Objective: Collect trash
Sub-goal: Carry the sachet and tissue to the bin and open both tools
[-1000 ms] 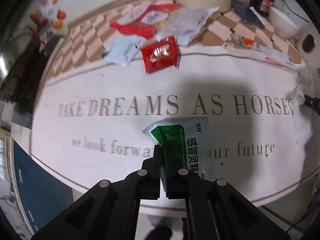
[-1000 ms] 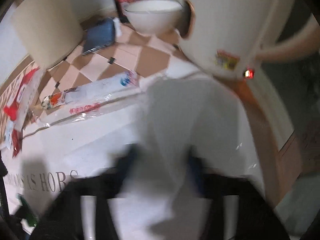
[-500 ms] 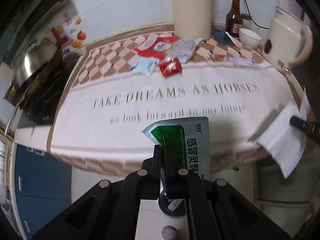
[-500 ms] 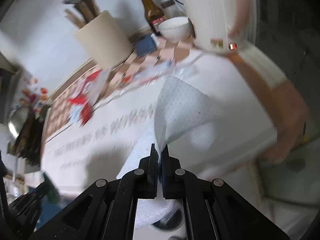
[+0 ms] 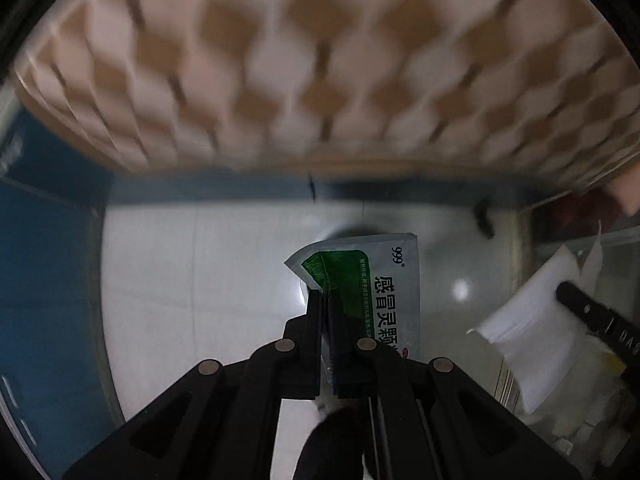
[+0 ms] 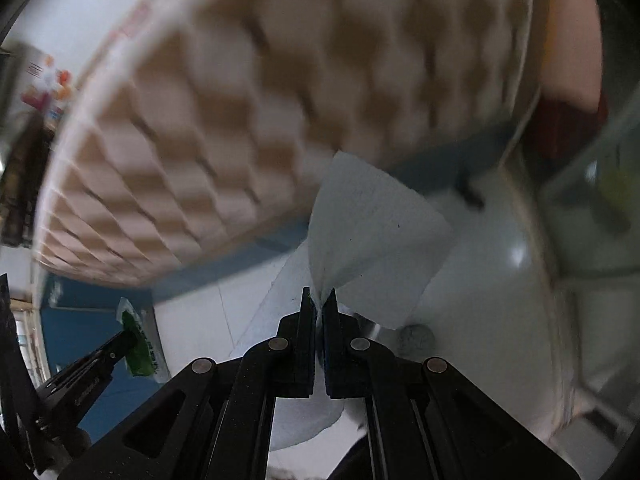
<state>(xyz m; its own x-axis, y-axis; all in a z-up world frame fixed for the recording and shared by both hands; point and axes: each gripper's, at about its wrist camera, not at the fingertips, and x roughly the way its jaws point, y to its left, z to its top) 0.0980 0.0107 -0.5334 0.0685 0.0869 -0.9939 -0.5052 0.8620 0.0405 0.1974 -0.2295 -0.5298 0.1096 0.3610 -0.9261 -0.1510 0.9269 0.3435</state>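
My left gripper (image 5: 325, 300) is shut on a green and white medicine sachet (image 5: 374, 280) and holds it over the white tiled floor (image 5: 200, 280), below the table's edge. My right gripper (image 6: 319, 300) is shut on a white paper towel (image 6: 372, 236) that fans out above its fingertips. The towel also shows in the left wrist view (image 5: 532, 336), at the right. The sachet also shows in the right wrist view (image 6: 140, 344), at the lower left, in the left gripper (image 6: 128, 336).
The checkered tablecloth's hanging edge (image 5: 320, 80) fills the top of both views, blurred. A blue cabinet front (image 5: 44, 260) stands at the left. A round grey object (image 6: 416, 336) lies on the floor beyond the right gripper.
Both grippers have dropped from above the tabletop to below its edge, over the floor. Each still holds its piece of trash.
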